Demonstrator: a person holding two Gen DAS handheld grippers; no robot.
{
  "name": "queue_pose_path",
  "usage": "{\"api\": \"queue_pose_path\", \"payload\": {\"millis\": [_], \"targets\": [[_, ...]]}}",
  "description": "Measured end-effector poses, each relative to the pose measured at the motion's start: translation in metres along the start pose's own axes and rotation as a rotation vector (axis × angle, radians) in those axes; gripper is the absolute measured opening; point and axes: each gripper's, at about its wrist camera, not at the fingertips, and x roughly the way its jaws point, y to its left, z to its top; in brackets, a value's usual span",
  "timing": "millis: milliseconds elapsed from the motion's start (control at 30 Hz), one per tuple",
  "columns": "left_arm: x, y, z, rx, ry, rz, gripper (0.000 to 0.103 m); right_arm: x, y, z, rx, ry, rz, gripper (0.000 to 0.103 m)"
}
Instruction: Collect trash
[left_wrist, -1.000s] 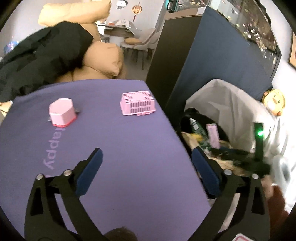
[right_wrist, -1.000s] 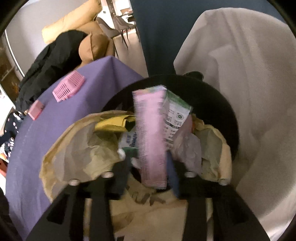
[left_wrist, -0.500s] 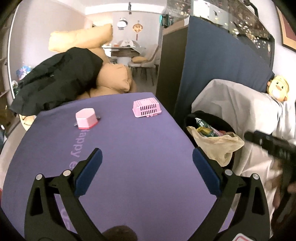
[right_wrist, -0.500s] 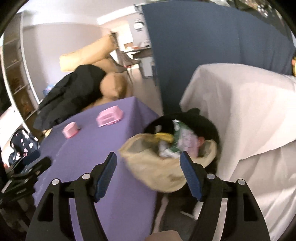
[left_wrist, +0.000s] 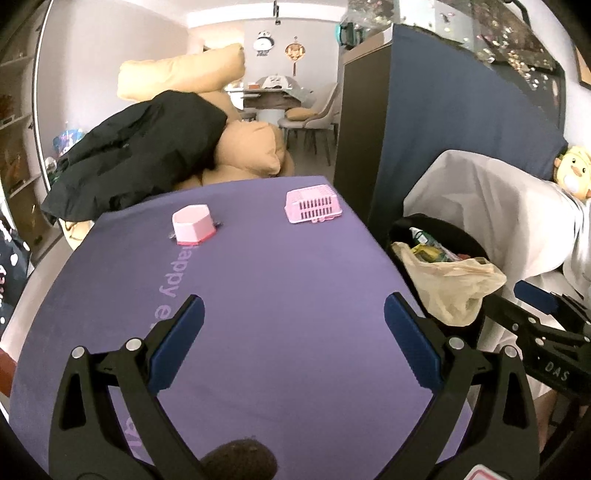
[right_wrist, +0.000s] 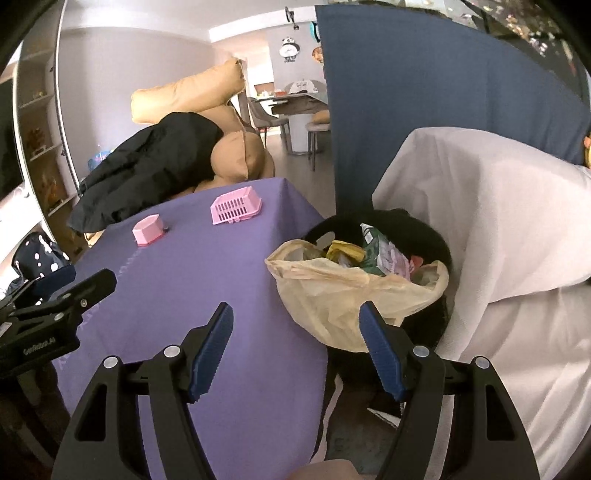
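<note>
A black bin lined with a yellowish plastic bag stands right of the purple table. Wrappers and packets fill it, among them a pink one. My right gripper is open and empty, held above the table's edge just short of the bag. My left gripper is open and empty over the purple table. The bin and bag show at the right of the left wrist view, with the right gripper beside them.
A pink hexagonal box and a pink slotted basket sit at the table's far side. Behind are tan cushions with a black jacket. A blue partition and a white-draped seat flank the bin.
The right gripper let go of the pink packet into the bin, opened, and drew back and up. The left gripper pulled back over the table, away from the bin.
</note>
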Motion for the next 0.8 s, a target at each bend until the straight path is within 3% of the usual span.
{"api": "queue_pose_path", "payload": {"millis": [800], "targets": [[0.002, 0.0007, -0.0027, 0.003, 0.013, 0.009, 0.093, -0.0052, 0.0081, -0.0008, -0.021, -0.028, -0.014, 0.067]]}}
